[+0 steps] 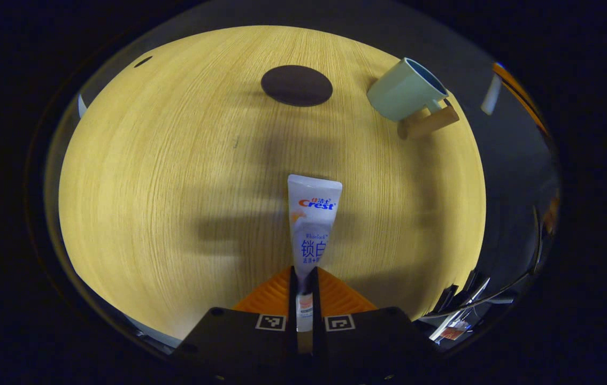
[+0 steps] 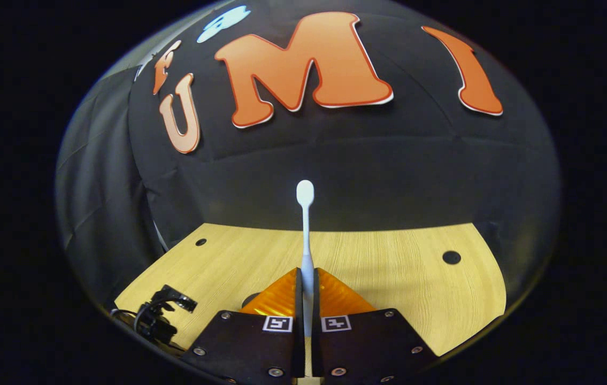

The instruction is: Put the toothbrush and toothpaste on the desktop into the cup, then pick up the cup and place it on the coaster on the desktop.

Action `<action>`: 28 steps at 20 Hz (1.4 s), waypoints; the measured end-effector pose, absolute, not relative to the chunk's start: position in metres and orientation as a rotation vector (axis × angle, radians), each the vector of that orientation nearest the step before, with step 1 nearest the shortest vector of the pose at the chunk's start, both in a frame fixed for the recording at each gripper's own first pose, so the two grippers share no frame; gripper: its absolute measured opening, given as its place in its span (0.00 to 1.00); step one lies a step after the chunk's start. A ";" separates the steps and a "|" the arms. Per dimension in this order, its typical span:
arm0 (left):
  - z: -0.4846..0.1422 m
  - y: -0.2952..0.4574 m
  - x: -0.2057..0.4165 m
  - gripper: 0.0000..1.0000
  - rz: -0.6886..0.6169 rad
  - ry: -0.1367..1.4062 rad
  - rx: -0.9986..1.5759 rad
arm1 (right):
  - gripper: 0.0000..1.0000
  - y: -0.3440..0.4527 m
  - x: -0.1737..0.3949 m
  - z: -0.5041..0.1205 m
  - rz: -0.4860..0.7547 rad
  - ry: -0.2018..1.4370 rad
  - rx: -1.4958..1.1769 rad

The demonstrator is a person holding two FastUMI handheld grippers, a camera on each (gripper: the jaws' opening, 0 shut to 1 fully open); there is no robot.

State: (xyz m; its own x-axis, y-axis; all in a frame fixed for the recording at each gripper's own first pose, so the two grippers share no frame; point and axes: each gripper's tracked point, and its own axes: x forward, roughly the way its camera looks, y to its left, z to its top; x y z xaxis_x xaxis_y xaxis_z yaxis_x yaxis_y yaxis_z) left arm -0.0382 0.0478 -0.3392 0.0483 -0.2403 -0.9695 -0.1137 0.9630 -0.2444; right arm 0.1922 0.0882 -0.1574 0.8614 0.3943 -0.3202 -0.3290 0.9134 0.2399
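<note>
Left fingers: the left gripper [image 1: 303, 299] is clamped narrow on the toothpaste [image 1: 311, 224], both fingers pressing the tube near its cap end.
Toothpaste: it projects forward from the grip, flat crimped end leading, held above the desk [image 1: 175, 187]; gripping low probably leaves most of the tube free to slide into the cup.
Right fingers: the right gripper [image 2: 306, 299] is closed tight on the toothbrush [image 2: 305, 235], pinching the lower handle.
Toothbrush: it stands straight out along the fingers, its rounded end farthest away, seen against the booth wall; the long free length should enter the cup first.
Cup: the pale green cup [image 1: 407, 88] sits on the far right of the desk in the left gripper view, its handle toward the camera, nothing visible inside.
Coaster: the dark round coaster [image 1: 296, 85] lies to the cup's left, apart from it, bare.
Stage: both items appear lifted, neither yet in the cup; carrying them over its mouth looks next.
Risk: a tilted entry could tip the cup.
</note>
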 end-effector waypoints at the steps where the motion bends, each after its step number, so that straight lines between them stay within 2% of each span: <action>1: -0.336 0.053 -0.039 0.12 -0.092 1.523 -0.279 | 0.05 0.087 0.198 -0.155 0.384 0.334 0.165; 4: -0.324 0.061 -0.050 0.11 -0.066 1.515 -0.301 | 0.05 0.103 0.211 -0.145 0.408 0.238 0.137; 7: -0.308 0.069 -0.051 0.12 -0.036 1.498 -0.326 | 0.05 0.102 0.236 -0.167 0.391 0.214 0.170; 14: -0.277 0.075 -0.034 0.12 -0.017 1.425 -0.322 | 0.05 0.111 0.241 -0.238 0.376 0.320 0.156; 18: -0.271 0.071 -0.025 0.12 -0.039 1.388 -0.325 | 0.11 0.106 0.238 -0.249 0.348 0.412 0.210; 23: -0.256 0.064 0.015 0.12 -0.107 1.228 -0.257 | 0.25 0.083 0.208 -0.241 0.340 0.485 0.175; 24: -0.250 0.065 0.027 0.12 -0.112 1.170 -0.236 | 0.34 0.078 0.201 -0.246 0.331 0.523 0.170; 25: -0.245 0.066 0.039 0.11 -0.121 1.119 -0.208 | 0.31 0.071 0.191 -0.250 0.314 0.558 0.166; 26: -0.239 0.063 0.054 0.14 -0.134 1.052 -0.174 | 0.46 0.065 0.180 -0.251 0.294 0.581 0.177; 28: -0.225 0.051 0.083 0.12 -0.168 0.942 -0.136 | 0.62 0.058 0.162 -0.253 0.281 0.607 0.190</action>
State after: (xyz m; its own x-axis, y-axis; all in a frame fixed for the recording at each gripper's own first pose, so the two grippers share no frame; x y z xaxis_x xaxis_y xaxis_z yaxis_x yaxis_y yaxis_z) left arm 0.0830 0.0511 -0.2254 0.5771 -0.2026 -0.7911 0.0841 0.9783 -0.1892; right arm 0.1616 0.0581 -0.2533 0.7852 0.3141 -0.5337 -0.2030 0.9448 0.2573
